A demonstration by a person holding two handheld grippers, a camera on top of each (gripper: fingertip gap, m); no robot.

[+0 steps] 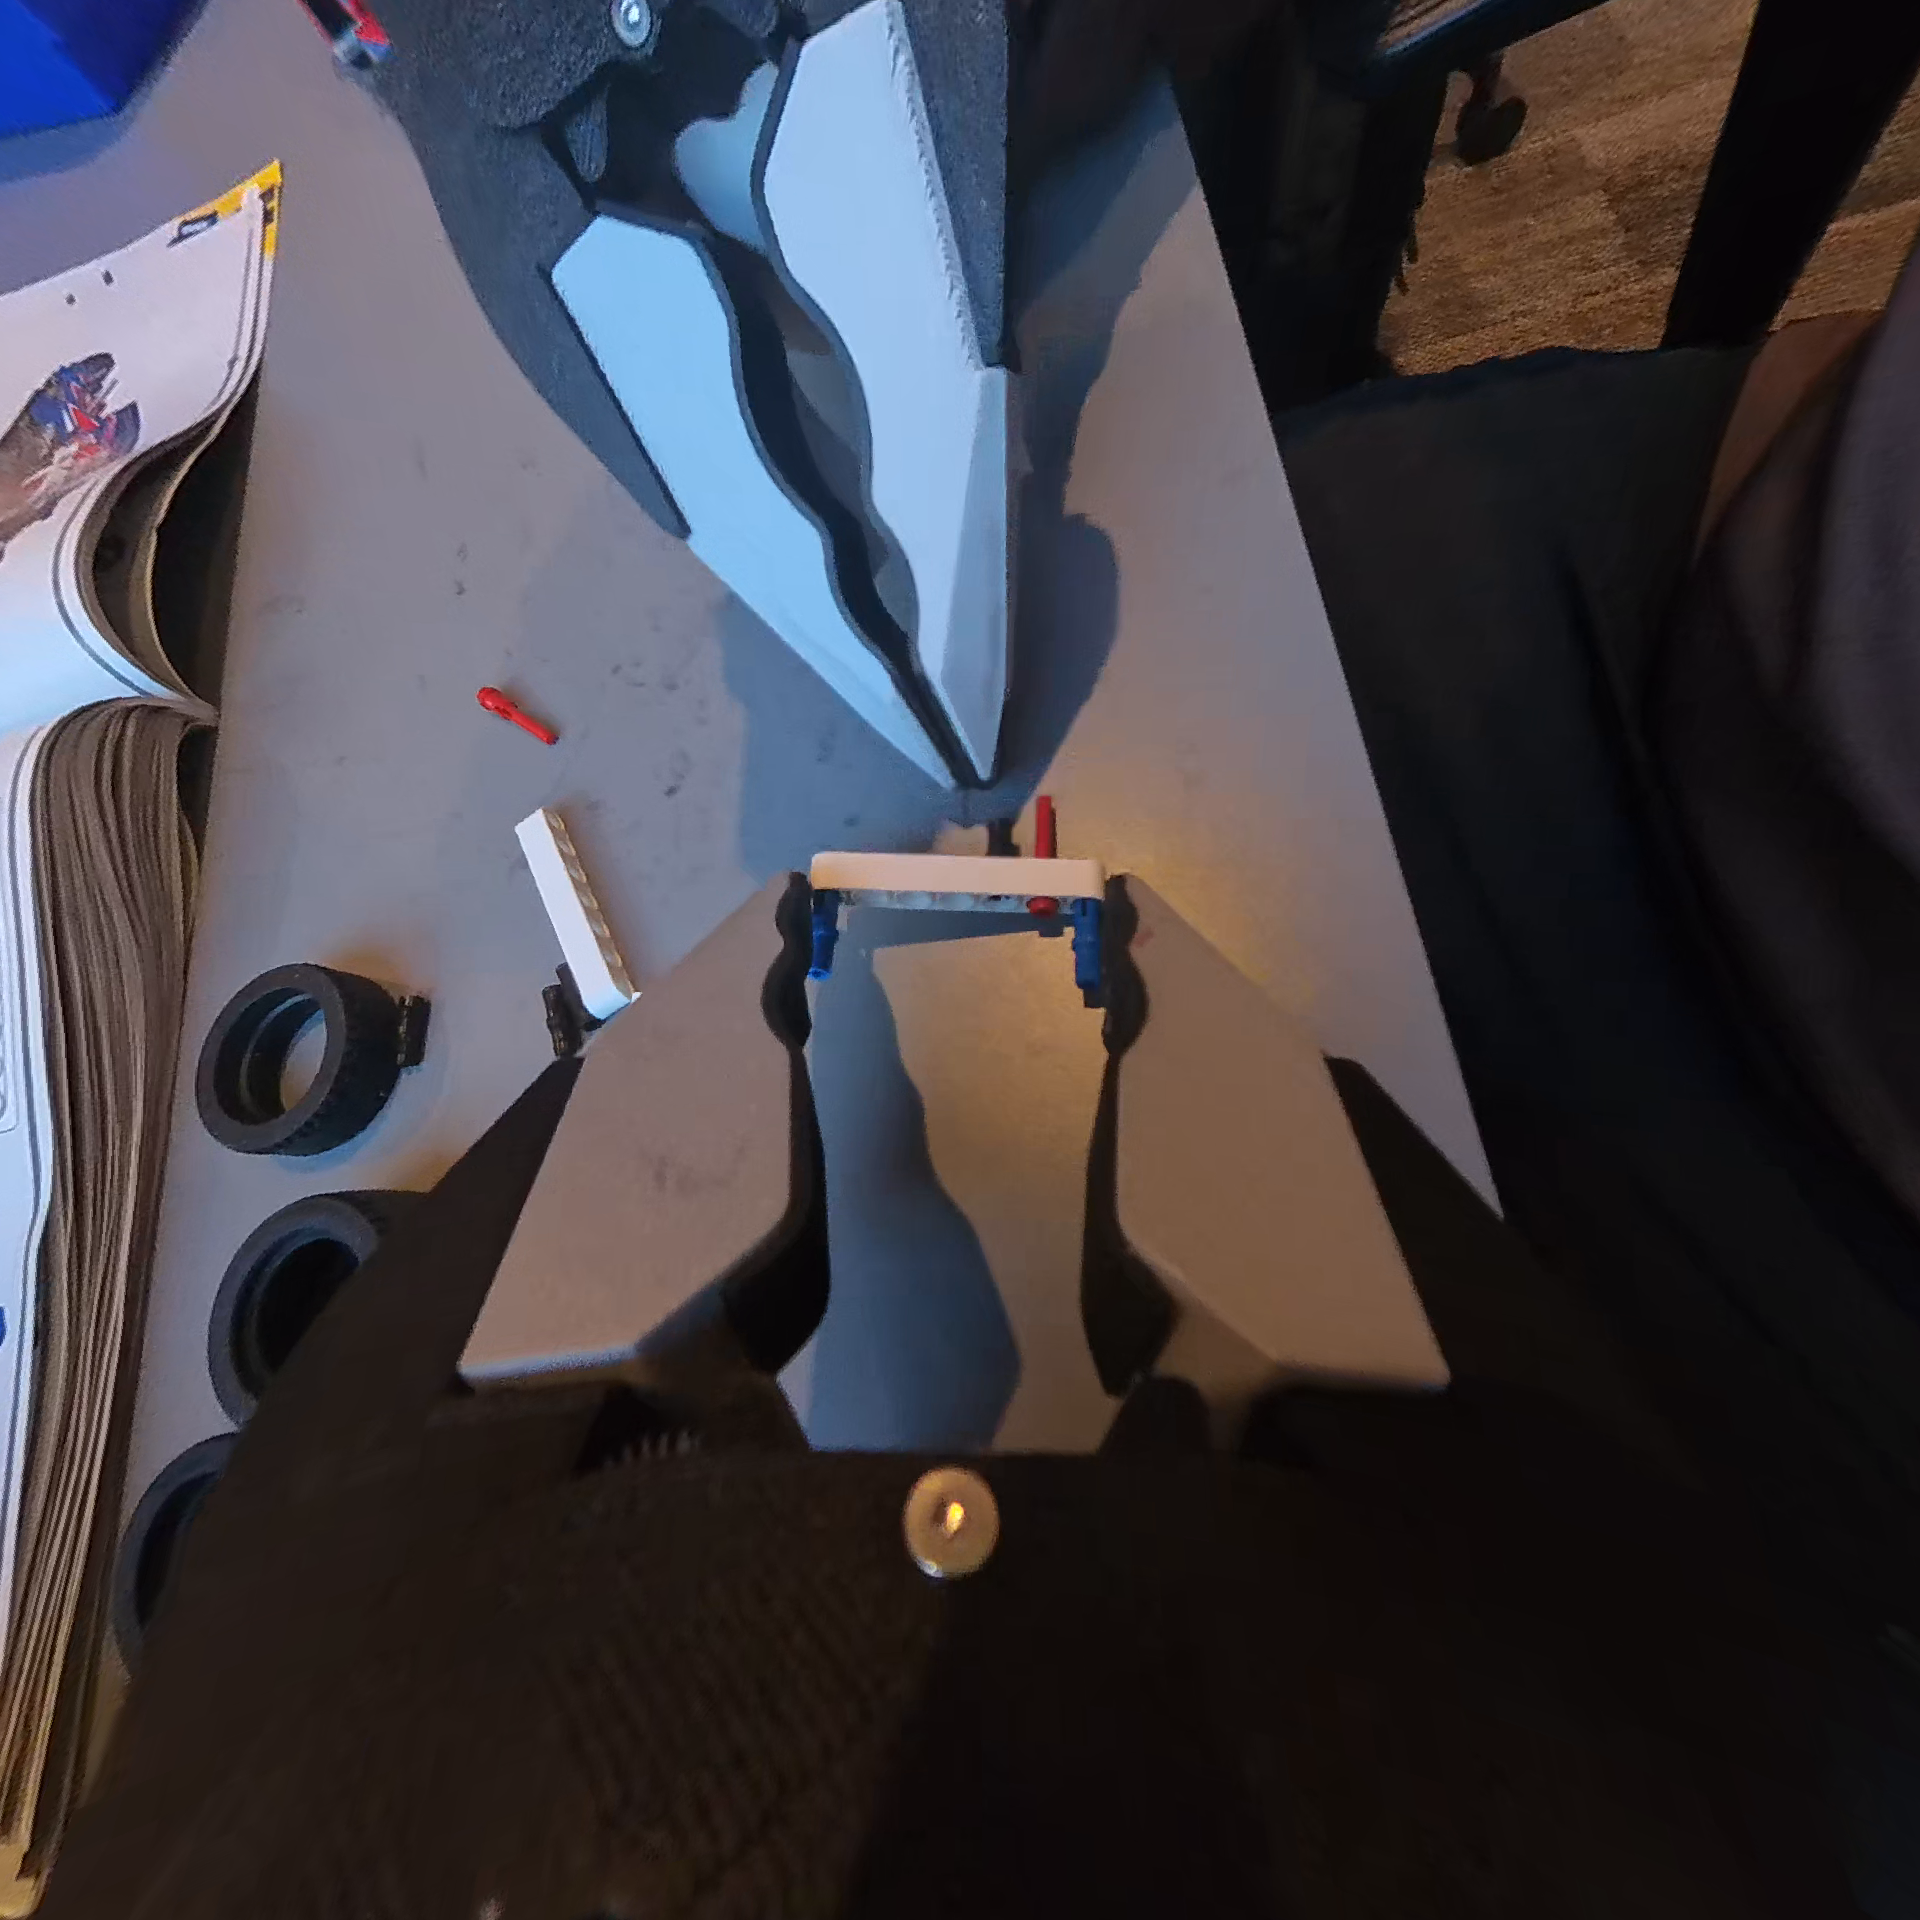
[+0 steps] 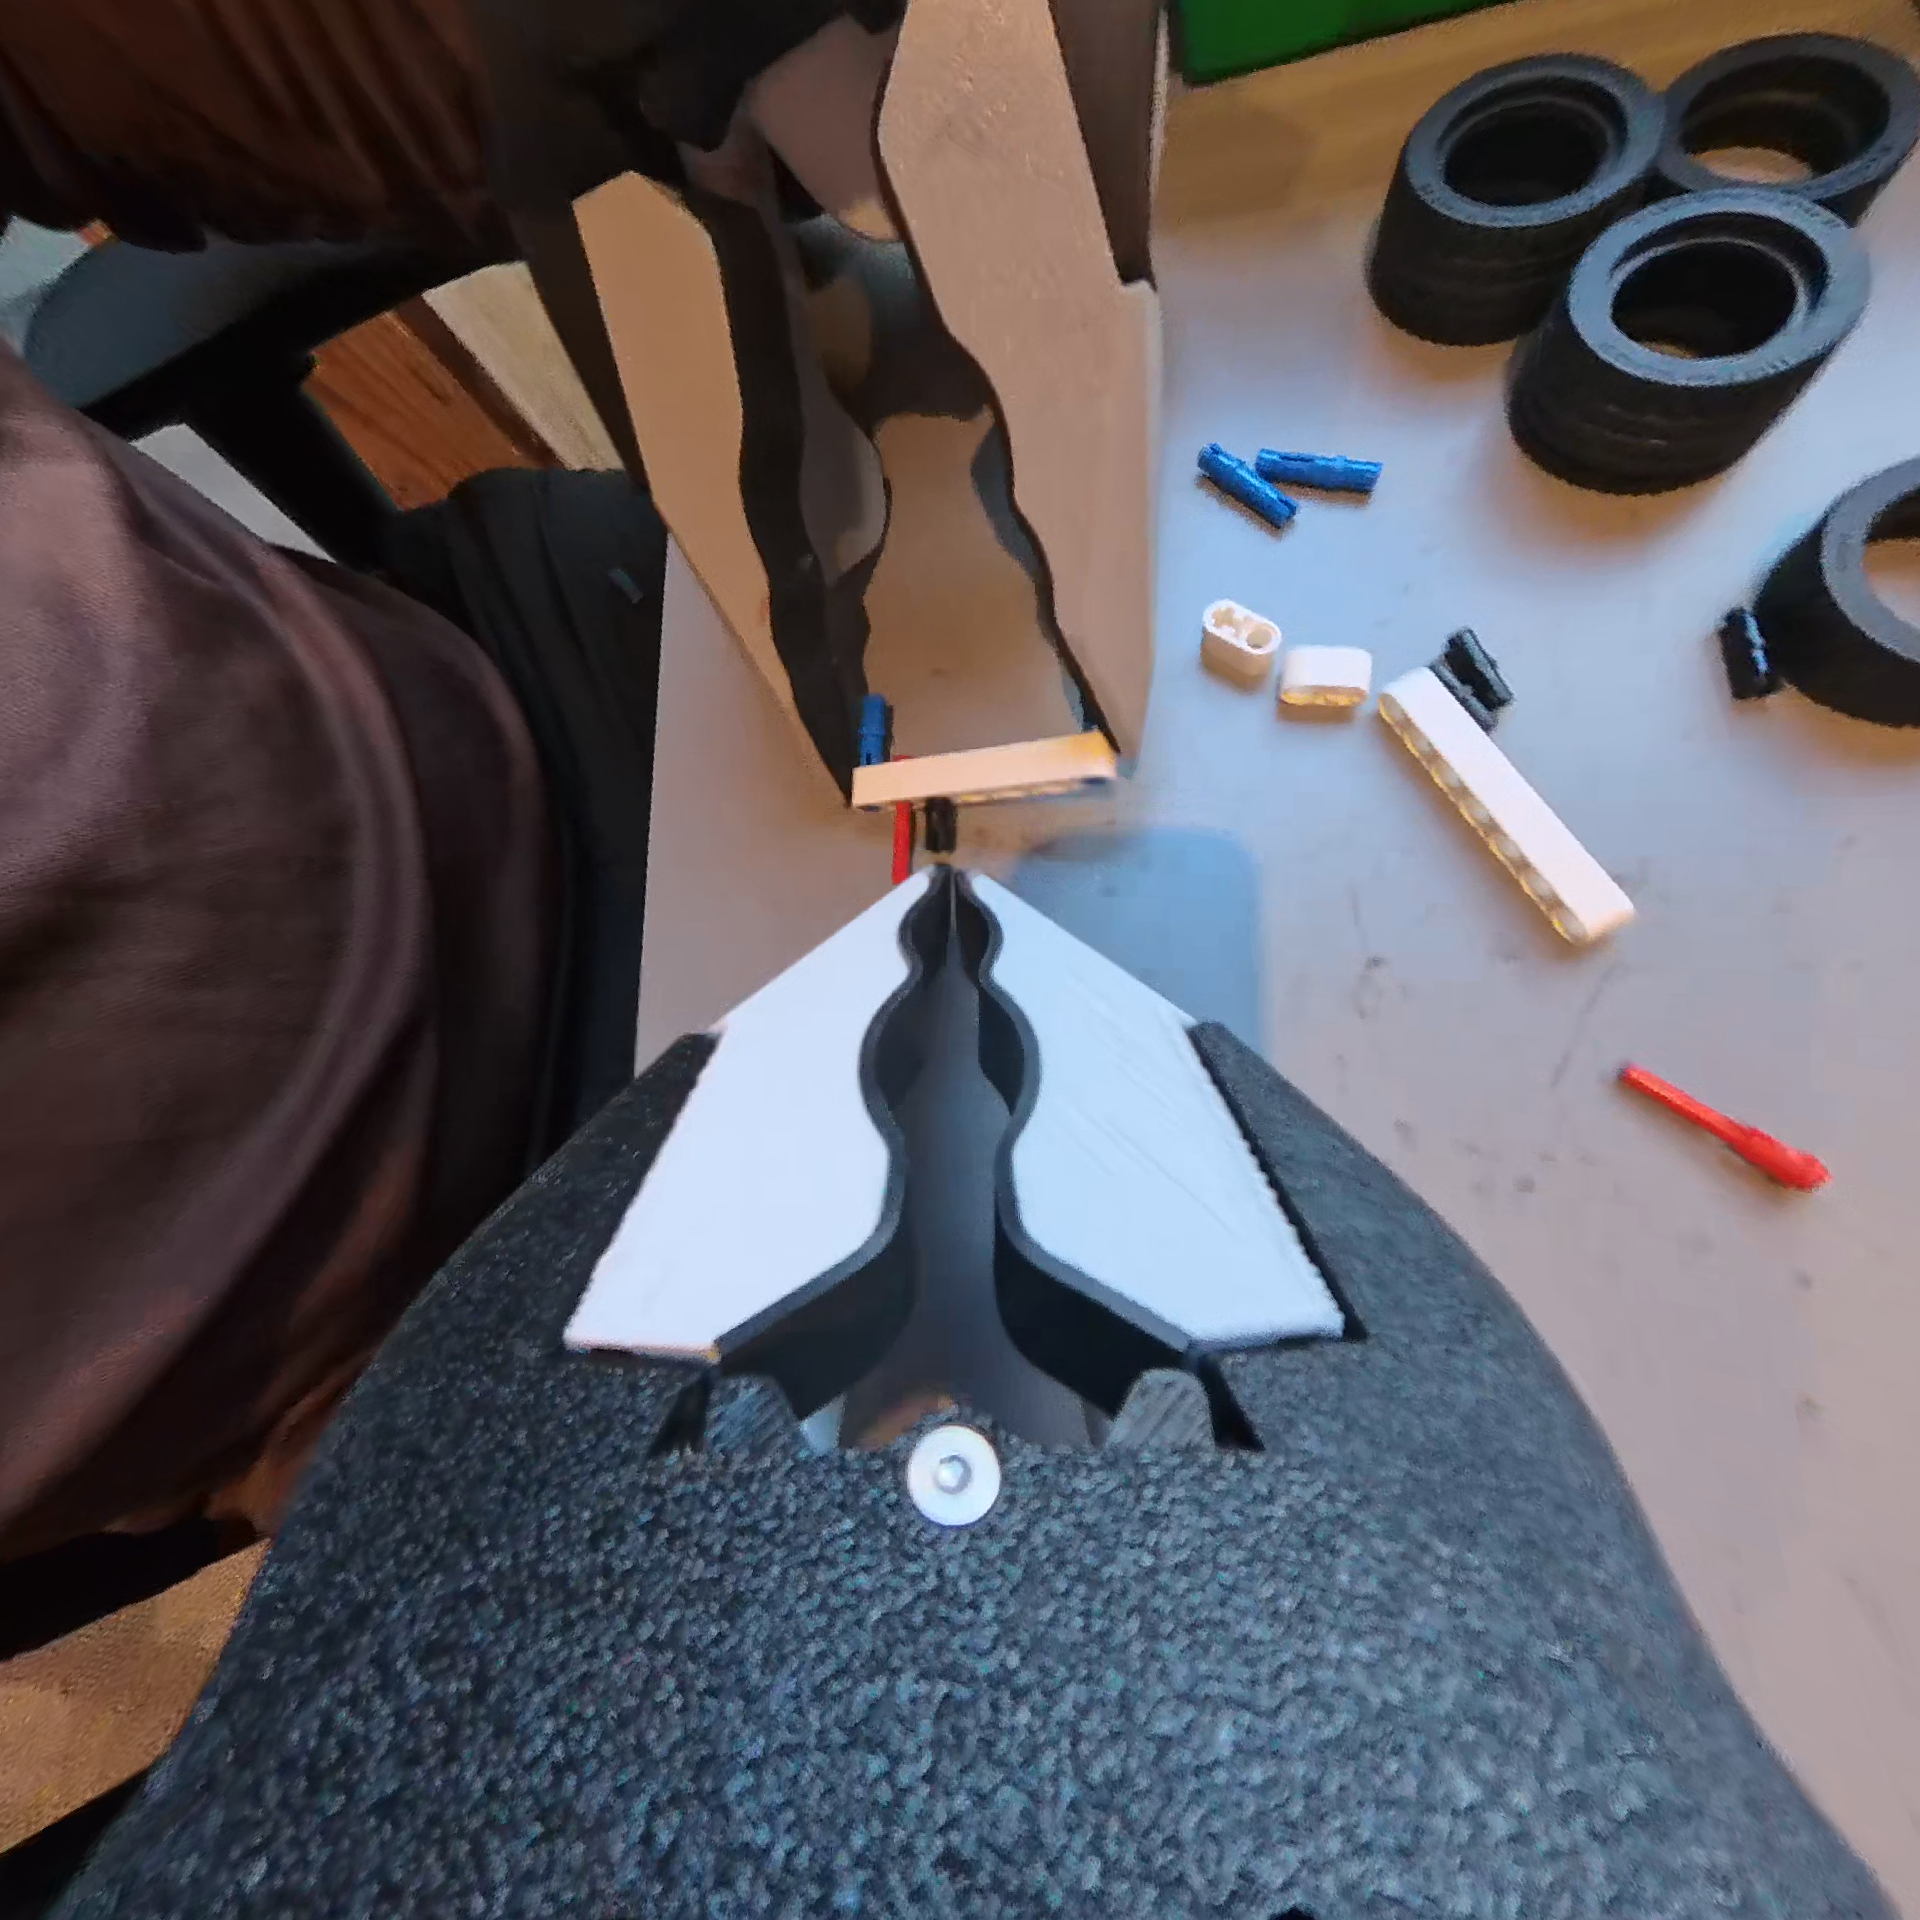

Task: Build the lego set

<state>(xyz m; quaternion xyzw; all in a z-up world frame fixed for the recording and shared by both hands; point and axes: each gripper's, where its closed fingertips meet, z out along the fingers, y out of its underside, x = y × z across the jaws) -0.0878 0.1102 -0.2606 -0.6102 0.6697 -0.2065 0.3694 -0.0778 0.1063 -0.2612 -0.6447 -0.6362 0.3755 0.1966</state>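
Note:
My left gripper (image 1: 954,906) is shut on a white Lego beam (image 1: 954,875), gripped end to end between its fingertips just above the grey table (image 1: 416,520). Blue pins (image 1: 1087,940) hang at both ends of the beam. A red pin (image 1: 1043,826) and a short black pin (image 1: 1000,831) stick out of its far side. My right gripper (image 2: 940,873) is shut, with its tips right at the black pin (image 2: 940,821); I cannot tell if they pinch it. The right wrist view shows the same beam (image 2: 982,774) held in the left gripper (image 2: 982,790).
On the table lie a loose white beam (image 2: 1507,805), a red pin (image 2: 1725,1127), two blue pins (image 2: 1288,478), two short white links (image 2: 1240,636), black pins (image 2: 1470,665) and several black tyres (image 2: 1683,343). An open instruction booklet (image 1: 104,623) lies on the left. The table edge and a person's lap are close by. The tips of both grippers are at nearly the same place.

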